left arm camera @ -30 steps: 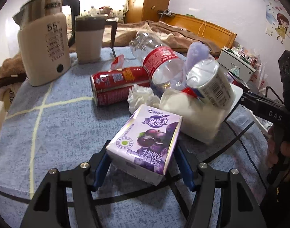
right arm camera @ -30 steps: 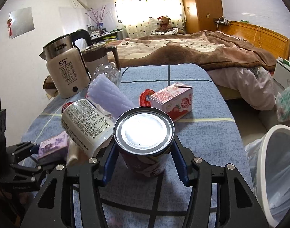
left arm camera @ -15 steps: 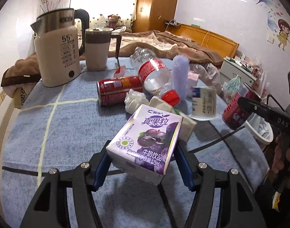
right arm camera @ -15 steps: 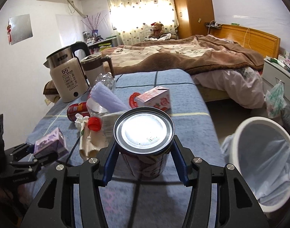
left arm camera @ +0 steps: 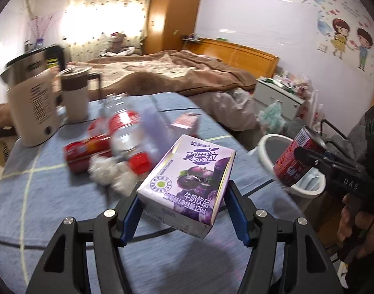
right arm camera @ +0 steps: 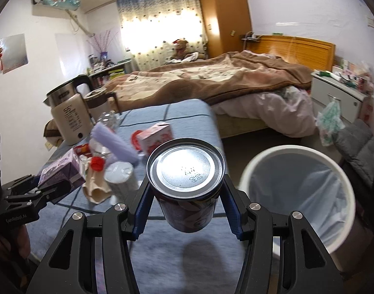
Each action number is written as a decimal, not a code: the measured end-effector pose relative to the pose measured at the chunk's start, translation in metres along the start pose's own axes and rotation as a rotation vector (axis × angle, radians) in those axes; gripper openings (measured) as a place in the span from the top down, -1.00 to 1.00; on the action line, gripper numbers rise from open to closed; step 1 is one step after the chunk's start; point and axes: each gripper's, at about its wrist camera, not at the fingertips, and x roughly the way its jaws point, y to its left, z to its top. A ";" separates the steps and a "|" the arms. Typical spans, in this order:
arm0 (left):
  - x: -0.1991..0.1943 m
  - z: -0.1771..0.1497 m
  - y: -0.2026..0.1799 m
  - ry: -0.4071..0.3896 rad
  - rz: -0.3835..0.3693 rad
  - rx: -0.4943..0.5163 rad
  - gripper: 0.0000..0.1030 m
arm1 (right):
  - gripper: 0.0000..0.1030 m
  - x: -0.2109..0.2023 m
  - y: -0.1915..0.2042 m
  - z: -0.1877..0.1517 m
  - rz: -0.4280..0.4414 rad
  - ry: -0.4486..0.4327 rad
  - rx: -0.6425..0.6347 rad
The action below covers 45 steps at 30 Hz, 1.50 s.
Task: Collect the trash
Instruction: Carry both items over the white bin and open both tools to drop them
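My left gripper [left arm camera: 184,210] is shut on a purple grape milk carton [left arm camera: 187,183] and holds it above the blue table. It also shows at the left of the right wrist view [right arm camera: 62,171]. My right gripper [right arm camera: 187,210] is shut on a red can [right arm camera: 187,186] with a silver lid, raised above the table's right edge. The can shows in the left wrist view [left arm camera: 294,164] next to the white bin [left arm camera: 270,144]. The lined bin [right arm camera: 299,191] stands on the floor to the can's right.
On the table [left arm camera: 40,196] lie a red can [left arm camera: 84,152], a clear bottle with a red cap [left arm camera: 125,134], crumpled tissue [left arm camera: 103,171], a pink carton [right arm camera: 157,137] and a white cup [right arm camera: 119,178]. A kettle [left arm camera: 32,107] and mug [left arm camera: 75,98] stand at the back left. A bed lies behind.
Both grippers have lifted and swung right with their loads. The red can now sits closer to the white bin, which has grown larger in the right wrist view.
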 end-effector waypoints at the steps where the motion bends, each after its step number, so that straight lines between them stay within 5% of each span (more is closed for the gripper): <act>1: 0.004 0.004 -0.007 0.001 -0.015 0.009 -0.28 | -0.05 -0.002 -0.005 0.000 -0.008 -0.002 0.005; 21: 0.101 0.043 -0.156 0.063 -0.261 0.204 -0.29 | -0.05 -0.026 -0.136 -0.013 -0.207 -0.011 0.176; 38: 0.167 0.030 -0.198 0.218 -0.339 0.273 -0.31 | -0.06 0.009 -0.180 -0.041 -0.228 0.106 0.251; 45: 0.165 0.029 -0.198 0.200 -0.340 0.263 -0.45 | -0.15 0.014 -0.180 -0.046 -0.216 0.120 0.270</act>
